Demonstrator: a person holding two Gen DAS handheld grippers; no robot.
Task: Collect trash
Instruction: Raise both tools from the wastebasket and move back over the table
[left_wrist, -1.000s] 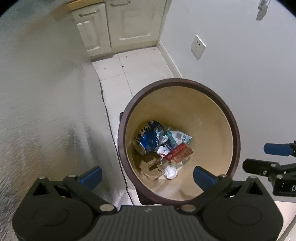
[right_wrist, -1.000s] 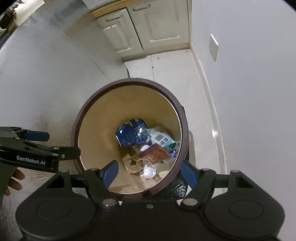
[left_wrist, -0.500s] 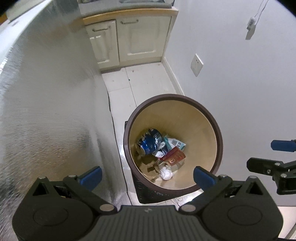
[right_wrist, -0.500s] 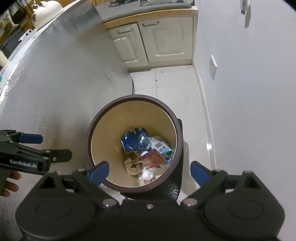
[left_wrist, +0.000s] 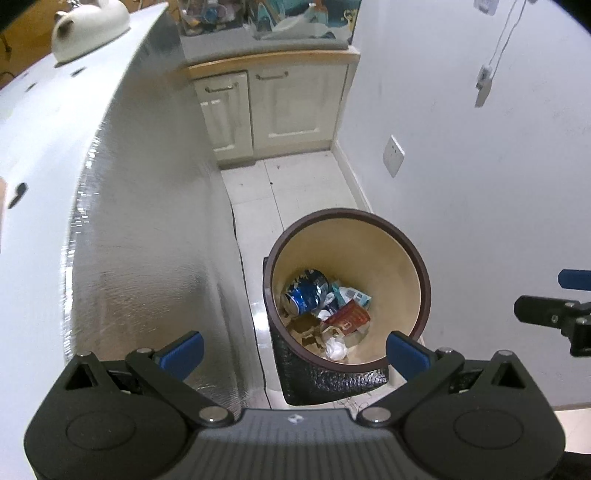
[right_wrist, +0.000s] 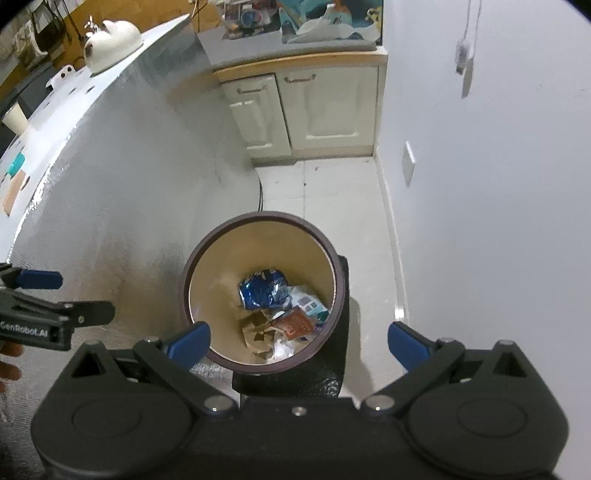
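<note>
2 views cover this moment, and both look steeply down into 1 trash bin.

From your left wrist: the left gripper (left_wrist: 293, 352) has its jaws spread wide with nothing between the pads. The trash bin (left_wrist: 421, 291) stands on the tiled floor (left_wrist: 255, 206) below and ahead of it, its near rim falling between the 2 blue fingertips, more toward the right-hand one. Inside you can count 1 crushed blue can (left_wrist: 304, 291), 1 red packet (left_wrist: 347, 317), 1 pale teal-and-white wrapper (left_wrist: 352, 295), 1 white crumpled wad (left_wrist: 336, 349) and some torn brown paper (left_wrist: 306, 326) whose pieces I cannot count. The can's long axis runs from lower left to upper right. At the right edge, your right gripper (left_wrist: 554, 299) shows only in part.

From your right wrist: the right gripper (right_wrist: 299, 341) has just been opening and stands fully spread, holding nothing. The bin (right_wrist: 188, 280) sits below and ahead, left of centre, its near-left rim behind the left blue fingertip. The same trash lies at the bottom; no loose piece shows on the floor. Your left gripper (right_wrist: 62, 295) shows at the left edge, with fingers of your hand (right_wrist: 9, 360) beneath.

Neither gripper looks clearly nearer the bin. Judging by this, the load is in and both hands are free for another piece.
</note>
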